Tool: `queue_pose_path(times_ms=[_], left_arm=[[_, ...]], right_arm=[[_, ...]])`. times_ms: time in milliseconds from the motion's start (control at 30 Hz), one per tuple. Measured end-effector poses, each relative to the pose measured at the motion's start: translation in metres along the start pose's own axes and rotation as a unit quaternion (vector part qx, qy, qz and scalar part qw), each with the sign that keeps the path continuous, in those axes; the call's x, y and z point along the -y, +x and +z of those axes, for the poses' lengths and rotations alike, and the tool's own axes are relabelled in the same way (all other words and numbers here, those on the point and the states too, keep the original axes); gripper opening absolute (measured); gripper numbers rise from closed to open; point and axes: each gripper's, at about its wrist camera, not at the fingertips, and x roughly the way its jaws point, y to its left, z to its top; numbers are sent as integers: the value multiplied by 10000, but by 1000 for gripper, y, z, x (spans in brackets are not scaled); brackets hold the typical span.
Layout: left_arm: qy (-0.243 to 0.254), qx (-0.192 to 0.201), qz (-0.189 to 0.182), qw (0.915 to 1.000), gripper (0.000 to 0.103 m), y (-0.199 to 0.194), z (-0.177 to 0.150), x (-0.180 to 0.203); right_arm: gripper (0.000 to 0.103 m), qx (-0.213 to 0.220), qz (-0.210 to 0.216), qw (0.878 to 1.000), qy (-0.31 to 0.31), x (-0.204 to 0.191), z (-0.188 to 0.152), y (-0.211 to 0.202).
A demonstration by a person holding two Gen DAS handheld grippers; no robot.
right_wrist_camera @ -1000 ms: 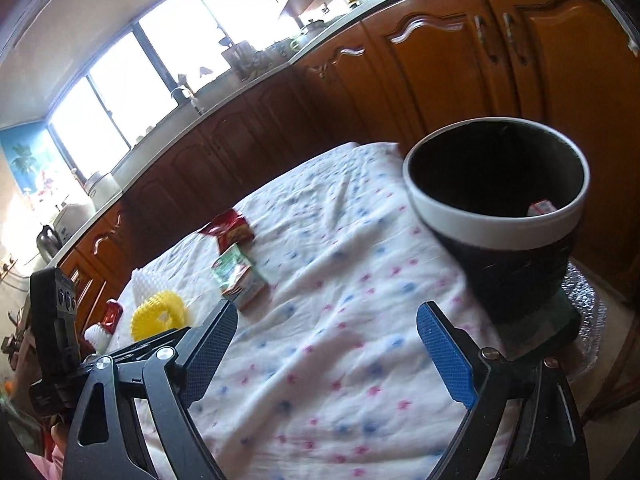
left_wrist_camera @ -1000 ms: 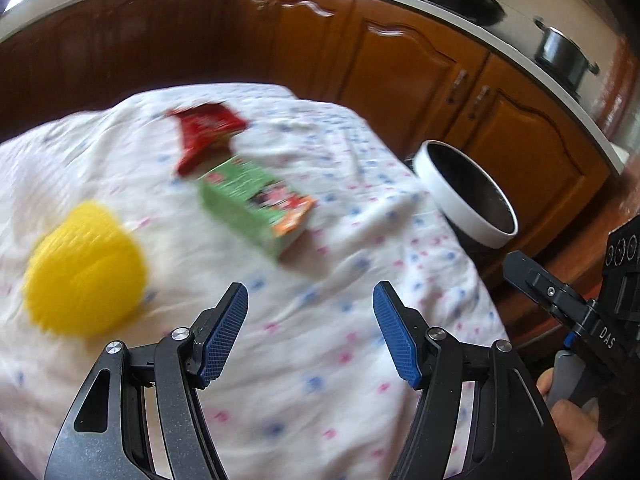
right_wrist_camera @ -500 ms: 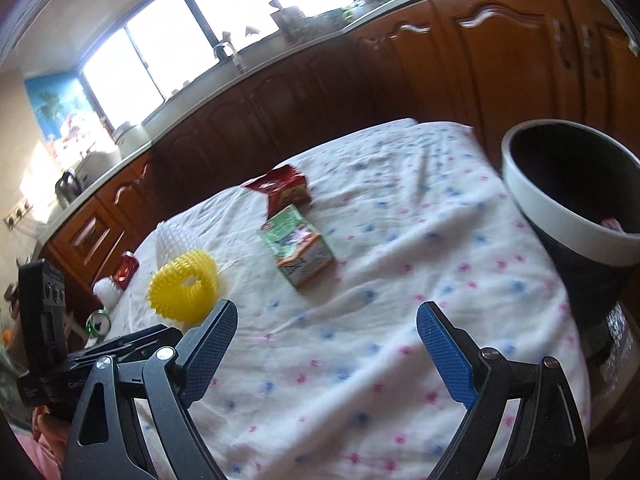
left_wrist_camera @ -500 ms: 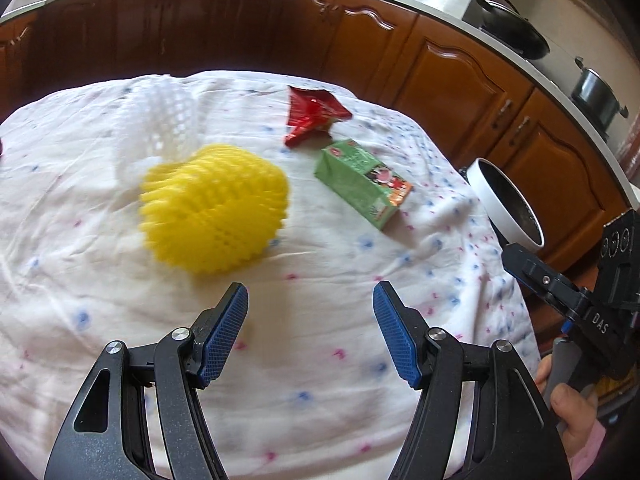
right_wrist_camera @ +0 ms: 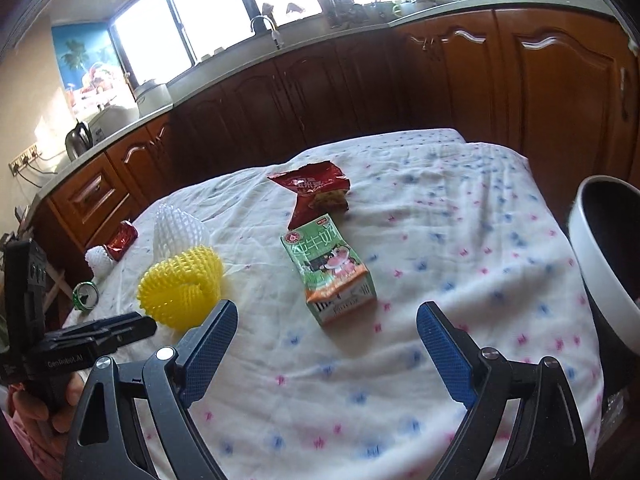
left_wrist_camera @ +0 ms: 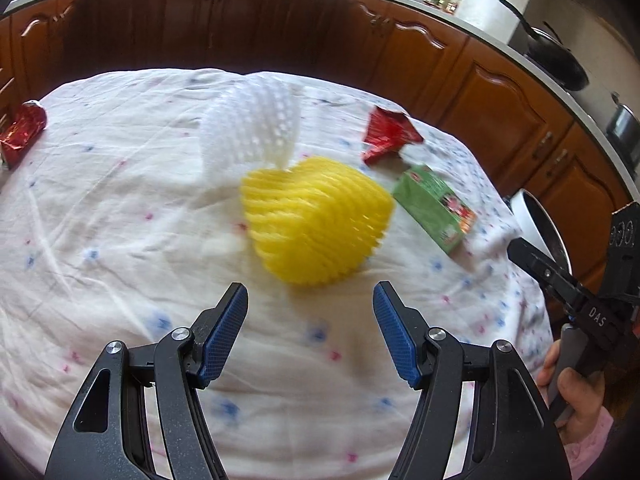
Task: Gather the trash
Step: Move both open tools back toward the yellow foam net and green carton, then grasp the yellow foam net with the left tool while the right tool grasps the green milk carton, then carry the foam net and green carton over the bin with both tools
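Note:
Trash lies on a table under a white dotted cloth (left_wrist_camera: 120, 220). A yellow foam fruit net (left_wrist_camera: 316, 220) (right_wrist_camera: 182, 286) sits just ahead of my left gripper (left_wrist_camera: 310, 316), which is open and empty. A white foam net (left_wrist_camera: 252, 124) (right_wrist_camera: 176, 230) stands behind it. A green milk carton (left_wrist_camera: 434, 208) (right_wrist_camera: 330, 266) lies ahead of my open, empty right gripper (right_wrist_camera: 326, 332). A red snack bag (left_wrist_camera: 388, 134) (right_wrist_camera: 316, 192) lies beyond the carton. The bin (right_wrist_camera: 600, 256) (left_wrist_camera: 538, 226), black with a white rim, stands off the table's right edge.
A red crumpled wrapper (left_wrist_camera: 22, 132) (right_wrist_camera: 122, 240), a small white net (right_wrist_camera: 98, 260) and a green can (right_wrist_camera: 85, 296) lie at the table's left edge. Brown kitchen cabinets (right_wrist_camera: 360, 80) ring the table. A hand (left_wrist_camera: 576, 396) holds the other gripper at the right.
Both views have swung left across the table. The yellow net now sits centred before my left gripper, the carton before my right one, and the bin has slid to the right edge.

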Motion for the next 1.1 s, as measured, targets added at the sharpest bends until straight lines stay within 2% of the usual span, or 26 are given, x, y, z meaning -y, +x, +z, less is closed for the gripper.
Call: queue_pose_path(times_ms=[233, 633, 667, 700, 733, 767, 800, 833, 867, 1100], left_arm=[[-100, 91, 272, 9995, 66, 12, 15, -11], [35, 102, 304, 9995, 65, 21, 20, -11], [41, 124, 323, 9994, 60, 21, 21, -10], [49, 130, 330, 9994, 57, 22, 21, -10], [49, 116, 322, 9994, 50, 23, 22, -10], [53, 87, 303, 9995, 38, 25, 22, -10], [62, 55, 295, 9995, 30, 27, 22, -9], [74, 24, 279, 9996, 15, 28, 22, -9], [90, -3, 240, 9997, 13, 29, 21, -8], [485, 65, -195, 9986, 11, 17, 11, 26]], right_arm=[[92, -272, 33, 9994, -191, -4, 9, 27], [89, -577, -175, 9969, -513, -7, 21, 58], [82, -609, -216, 9964, -547, -8, 20, 61], [68, -676, -254, 9957, -573, -8, 20, 64], [58, -726, -268, 9954, -562, -8, 19, 66], [52, -762, -307, 9952, -526, -7, 17, 67], [52, -759, -317, 9957, -438, -5, 15, 65], [52, -729, -290, 9962, -370, -3, 13, 61], [51, -674, -266, 9969, -299, -1, 11, 55], [51, -291, -299, 9990, 168, 18, -5, 9]])
